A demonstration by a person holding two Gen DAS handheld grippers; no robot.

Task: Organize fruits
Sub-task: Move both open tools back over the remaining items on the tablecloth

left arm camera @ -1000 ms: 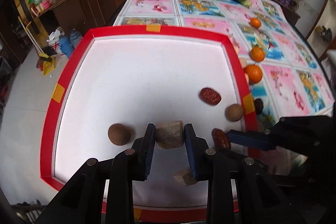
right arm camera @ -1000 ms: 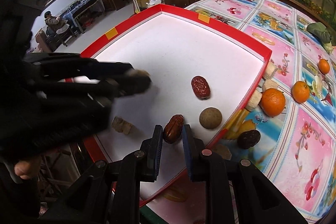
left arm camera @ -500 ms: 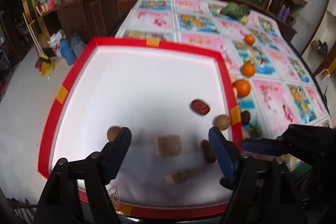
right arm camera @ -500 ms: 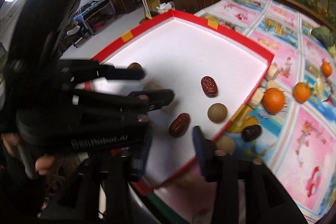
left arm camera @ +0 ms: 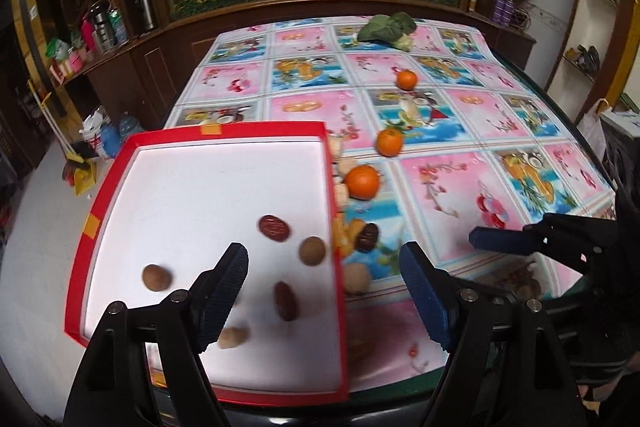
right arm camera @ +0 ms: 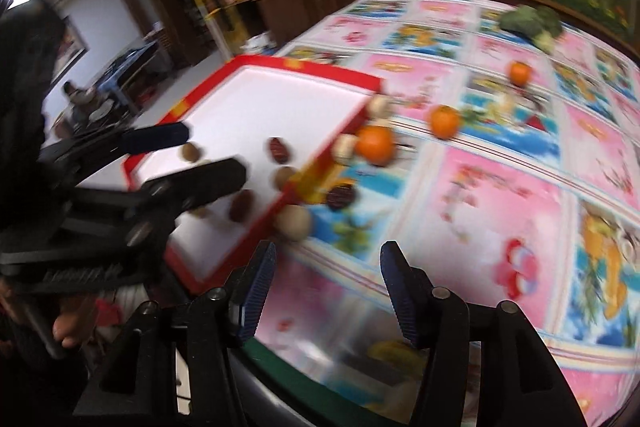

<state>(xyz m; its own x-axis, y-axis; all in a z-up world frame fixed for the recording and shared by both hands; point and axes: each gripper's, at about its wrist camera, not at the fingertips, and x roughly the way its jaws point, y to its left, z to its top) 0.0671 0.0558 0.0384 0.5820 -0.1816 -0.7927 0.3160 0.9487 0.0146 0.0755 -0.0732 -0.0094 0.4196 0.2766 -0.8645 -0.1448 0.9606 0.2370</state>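
Note:
A red-rimmed white tray (left arm camera: 336,211) holds two red dates (left arm camera: 273,227), two round brown fruits (left arm camera: 312,251) and a pale chunk (left arm camera: 234,337). My left gripper (left arm camera: 322,259) hangs above the tray's right rim, open and empty. Three oranges (left arm camera: 362,181), a dark date (left arm camera: 367,237) and a pale round fruit (left arm camera: 356,279) lie on the flowered cloth beside the tray. My right gripper (right arm camera: 329,253) is over the cloth near the table's front edge. Its jaws are opening with nothing between them. The right wrist view is blurred and shows the tray (right arm camera: 320,71) and oranges (right arm camera: 374,145).
A green leafy vegetable (left arm camera: 386,27) lies at the far end of the table. Small pale chunks sit along the tray's right rim (left arm camera: 340,169). A dark wooden cabinet (left arm camera: 160,67) stands behind the table. A hand (right arm camera: 68,327) holds the left tool.
Both grippers opened: the left let go of the pale chunk, the right let go of a brown date. Both then drew back and up, swinging right, so the tray now sits further left.

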